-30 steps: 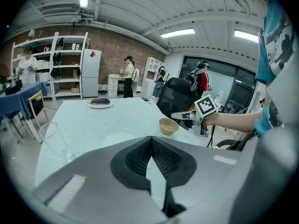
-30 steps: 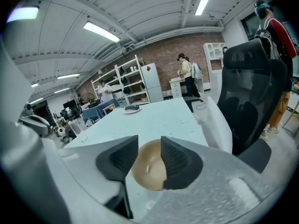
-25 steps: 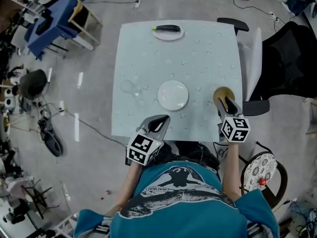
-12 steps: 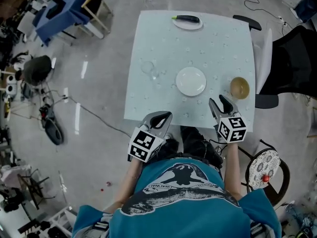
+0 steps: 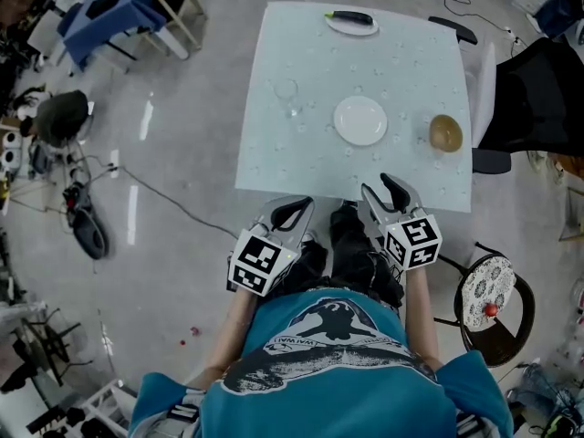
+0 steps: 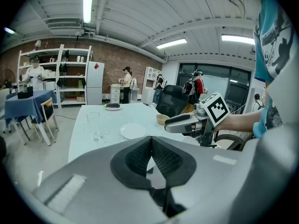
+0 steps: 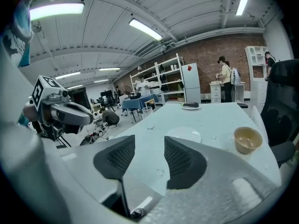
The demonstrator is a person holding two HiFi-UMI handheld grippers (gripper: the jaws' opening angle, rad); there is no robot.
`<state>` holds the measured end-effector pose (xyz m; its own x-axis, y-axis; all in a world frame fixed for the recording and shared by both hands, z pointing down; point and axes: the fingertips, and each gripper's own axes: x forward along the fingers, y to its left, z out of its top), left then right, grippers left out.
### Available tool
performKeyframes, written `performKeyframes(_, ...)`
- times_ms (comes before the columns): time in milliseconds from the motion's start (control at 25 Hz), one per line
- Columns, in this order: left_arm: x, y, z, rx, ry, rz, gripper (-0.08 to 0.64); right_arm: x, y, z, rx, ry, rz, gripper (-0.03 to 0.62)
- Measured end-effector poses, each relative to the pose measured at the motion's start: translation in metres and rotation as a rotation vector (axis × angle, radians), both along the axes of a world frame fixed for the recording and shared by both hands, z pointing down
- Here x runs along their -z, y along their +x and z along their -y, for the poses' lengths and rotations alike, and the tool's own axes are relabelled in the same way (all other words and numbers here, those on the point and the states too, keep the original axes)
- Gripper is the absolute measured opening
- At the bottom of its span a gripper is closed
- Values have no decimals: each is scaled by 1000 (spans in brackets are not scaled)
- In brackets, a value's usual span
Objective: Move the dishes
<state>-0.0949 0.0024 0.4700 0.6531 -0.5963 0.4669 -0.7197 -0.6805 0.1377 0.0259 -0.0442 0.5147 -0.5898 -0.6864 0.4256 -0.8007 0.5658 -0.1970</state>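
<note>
Head view is showing both grippers hanging just off the near edge of the surface [image 5: 274,167], over the person's lap, with every dish lying ahead of them. The white plate [image 5: 360,120] is sitting near the middle, ahead of the right gripper [image 5: 388,192] and slightly to its left. The tan bowl [image 5: 445,132] is resting close to the right edge, ahead and to that gripper's right. Being round, neither is offering a long axis, so I am judging a rim approach from the near side as the likely call. The glass [image 5: 286,91] is standing upright toward the left side, ahead of the left gripper [image 5: 292,212]. A far plate [image 5: 365,27] carrying a dark oblong thing [image 5: 349,16] is lying at the far edge. The right gripper is sitting nearer to both plate and bowl. Its fingers [image 7: 117,160] are standing partly apart, having just been opening, with nothing between them. The left gripper's fingers [image 6: 135,160] are pressing together at the tips, gripping nothing.
</note>
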Motion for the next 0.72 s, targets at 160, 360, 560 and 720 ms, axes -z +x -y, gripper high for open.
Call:
performKeyframes(160,0,-7,-26,-16,15,-10,15,8,-23,-30,20,24,17,199)
performKeyframes(360,3,-13,-45,-23,30,-26,15,13,-42,-58,45,42,24,195)
performKeyframes(560,0,-19,-59,-32,37,-34,15,25,-50,-77,39,76,34,154)
performKeyframes(720,0,-24,-69,-30,49,-41,15,31,-53,-90,41,96,37,102)
